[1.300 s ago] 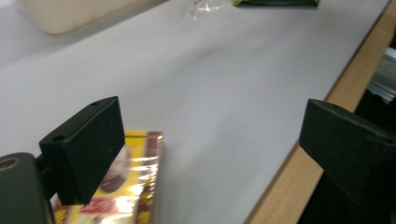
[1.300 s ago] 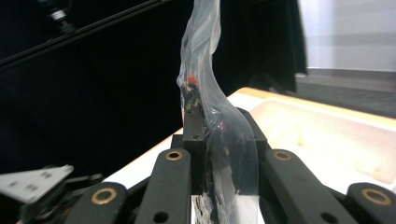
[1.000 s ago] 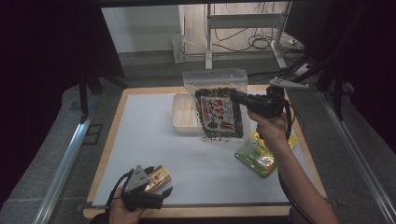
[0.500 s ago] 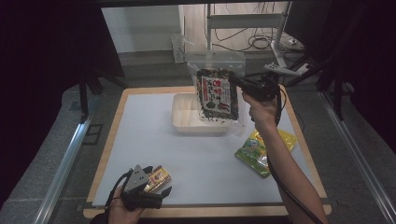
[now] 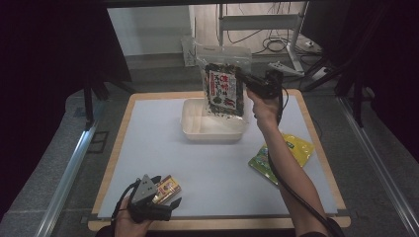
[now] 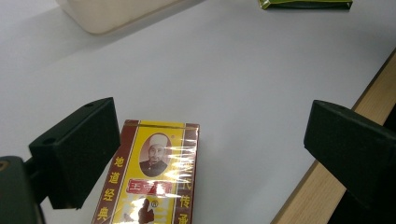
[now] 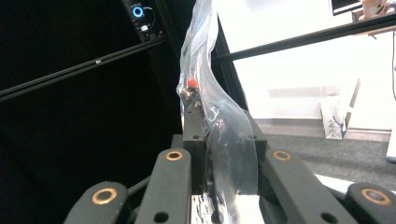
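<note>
My right gripper (image 5: 245, 85) is shut on a clear bag of dark dried food (image 5: 225, 84) with a red and white label, held upright in the air above the far rim of the cream tray (image 5: 191, 132). In the right gripper view the jaws pinch the bag (image 7: 219, 135) edge-on. My left gripper (image 5: 170, 200) rests near the table's front edge, open. A small yellow and maroon box (image 5: 167, 186) lies just beside it. In the left gripper view that box (image 6: 152, 175) lies between the two spread pads (image 6: 79, 149), nearer the left one.
A green and yellow packet (image 5: 286, 153) lies on the white mat (image 5: 148, 148) right of centre, partly under the right forearm. A wooden border (image 5: 316, 143) rims the mat. Metal rails, table legs and cables stand beyond the far edge.
The right gripper has carried the bag away from me and higher in the picture, from above the tray's right side to above its far rim. The left gripper has kept still.
</note>
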The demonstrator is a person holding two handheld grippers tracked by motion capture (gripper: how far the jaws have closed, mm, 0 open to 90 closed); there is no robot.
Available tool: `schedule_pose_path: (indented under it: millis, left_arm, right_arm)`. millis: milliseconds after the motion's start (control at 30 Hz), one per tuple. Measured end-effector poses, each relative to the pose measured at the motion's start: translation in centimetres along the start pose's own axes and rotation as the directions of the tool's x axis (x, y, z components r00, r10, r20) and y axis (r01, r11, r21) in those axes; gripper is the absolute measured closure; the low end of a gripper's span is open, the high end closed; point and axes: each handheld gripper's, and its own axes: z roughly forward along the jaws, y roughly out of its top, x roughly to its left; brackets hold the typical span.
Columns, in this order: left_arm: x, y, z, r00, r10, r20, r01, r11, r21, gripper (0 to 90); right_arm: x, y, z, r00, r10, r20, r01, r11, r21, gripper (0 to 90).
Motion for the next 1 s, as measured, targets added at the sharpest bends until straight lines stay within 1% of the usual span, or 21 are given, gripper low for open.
schedule_pose_path:
  millis: [33,67,100,133,267,367,433,467,533,567,600,633,667,700,733,833,967,1000]
  left_arm:
    - [0.0,0.0,0.0,1.0000,0.000,0.000,0.000,1.0000,0.000,3.9]
    - [0.0,0.0,0.0,1.0000,0.005,-0.002,-0.005,1.0000,0.004,3.9]
    - [0.0,0.0,0.0,1.0000,0.005,-0.002,-0.005,1.0000,0.004,3.9]
    - [0.0,0.0,0.0,0.9999,0.011,-0.011,-0.010,0.9999,0.008,3.9]
    - [0.1,0.0,-0.2,0.9999,0.005,-0.012,-0.005,1.0000,0.004,3.9]
    - [0.2,-0.1,-0.2,0.9999,0.005,-0.013,-0.005,1.0000,0.007,3.9]
    - [0.2,-0.1,-0.2,0.9999,0.007,-0.014,-0.007,0.9999,0.008,3.9]
    - [0.2,-0.1,-0.3,0.9999,0.008,-0.014,-0.008,0.9999,0.009,3.9]
    - [0.1,-0.1,-0.3,0.9999,0.011,-0.013,-0.011,0.9999,0.011,3.9]
    - [0.1,-0.1,-0.3,0.9999,0.011,-0.013,-0.011,0.9999,0.011,3.9]
    - [0.1,0.0,-0.2,0.9998,0.013,-0.013,-0.013,0.9998,0.013,3.9]
    - [0.1,0.0,-0.2,0.9998,0.013,-0.013,-0.013,0.9998,0.013,3.9]
    - [0.1,-0.1,-0.2,0.9998,0.012,-0.013,-0.011,0.9999,0.011,3.9]
    - [0.0,0.0,-0.2,0.9998,0.012,-0.014,-0.011,0.9999,0.011,3.9]
    - [0.1,0.0,-0.2,0.9998,0.011,-0.015,-0.011,0.9999,0.010,3.9]
    - [0.1,0.0,-0.2,0.9998,0.016,-0.014,-0.016,0.9997,0.018,3.9]
    - [0.1,0.0,-0.1,0.9999,0.008,-0.008,-0.008,0.9998,0.018,4.1]
    - [0.0,0.0,0.0,1.0000,0.007,-0.005,-0.007,0.9997,0.025,4.1]
  right_arm:
    - [0.0,0.0,0.0,1.0000,0.000,0.000,0.000,1.000,0.000,78.5]
    - [-0.3,-0.4,0.7,1.0000,-0.007,0.007,0.007,1.000,-0.007,78.4]
    - [-0.4,-0.6,0.9,0.9999,-0.006,0.012,0.006,1.000,-0.012,78.4]
    - [-0.6,-0.9,1.2,0.9998,-0.002,0.018,0.002,1.000,-0.014,78.4]
    - [-1.3,-2.2,2.1,0.9991,-0.005,0.042,0.006,1.000,-0.028,78.4]
    - [-1.8,-3.1,2.5,0.9983,-0.016,0.055,0.018,0.999,-0.039,78.5]
    - [-2.1,-3.8,2.7,0.9973,-0.038,0.063,0.040,0.998,-0.042,78.5]
    - [-2.1,-4.1,2.8,0.9976,-0.035,0.060,0.038,0.999,-0.035,78.5]
    - [-2.3,-4.8,3.0,0.9973,-0.051,0.052,0.052,0.998,-0.019,78.5]
    - [-2.3,-4.8,3.0,0.9973,-0.051,0.052,0.052,0.998,-0.019,78.5]
    - [-2.3,-5.5,3.1,0.9971,-0.067,0.036,0.067,0.998,0.004,78.5]
    - [-2.3,-5.8,3.1,0.9963,-0.079,0.033,0.079,0.997,0.015,78.5]
    - [-2.3,-5.8,3.1,0.9963,-0.079,0.033,0.079,0.997,0.015,78.5]
    - [-2.6,-6.1,2.9,0.9974,-0.071,0.010,0.071,0.997,0.013,78.3]
    - [-2.7,-6.1,2.7,0.9979,-0.063,0.012,0.063,0.998,0.018,78.3]
    - [-3.0,-6.3,2.0,0.9963,-0.081,0.028,0.079,0.995,0.055,78.2]
    - [-3.4,-6.5,1.1,0.9970,-0.071,0.031,0.068,0.994,0.082,77.9]
    - [-3.5,-6.6,0.9,0.9973,-0.066,0.031,0.063,0.994,0.087,77.9]
